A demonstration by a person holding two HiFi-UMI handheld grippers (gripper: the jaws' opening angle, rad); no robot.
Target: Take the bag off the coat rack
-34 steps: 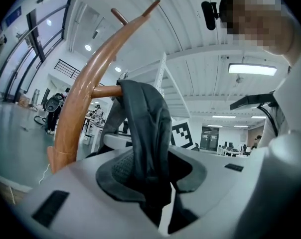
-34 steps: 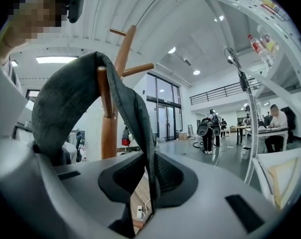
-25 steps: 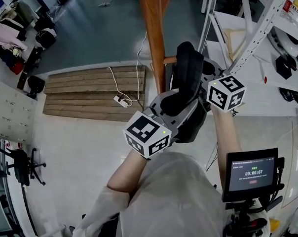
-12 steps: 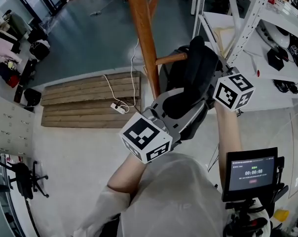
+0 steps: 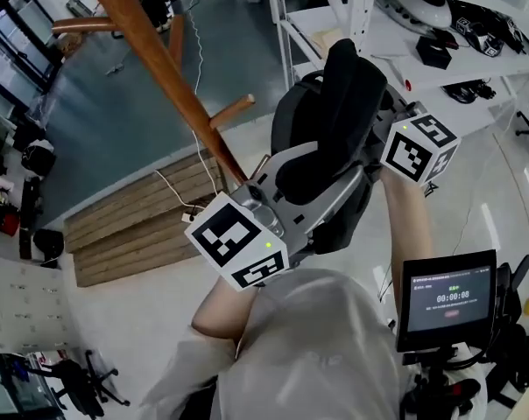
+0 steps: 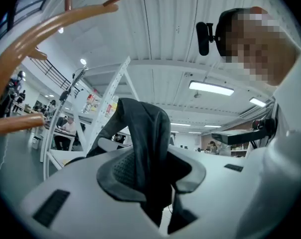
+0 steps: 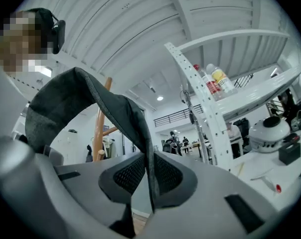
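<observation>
Since the earlier frame the bag (image 5: 335,103) has been raised; it is now held at upper centre, clear of the peg (image 5: 234,109) on the coat rack (image 5: 159,68). The left gripper (image 6: 151,171) and right gripper (image 7: 150,176) are each clamped on the bag's fabric. Its lower part is hidden behind the grippers.

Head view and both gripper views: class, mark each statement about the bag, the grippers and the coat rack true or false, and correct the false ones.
1. The left gripper has its fingers shut on a black strap of the bag. True.
2. The right gripper is empty. False: its fingers pinch a thin strap of the bag.
3. The coat rack is brown wood. True.
4. In the head view, the white shelving stands left of the coat rack. False: it stands to the right.
</observation>
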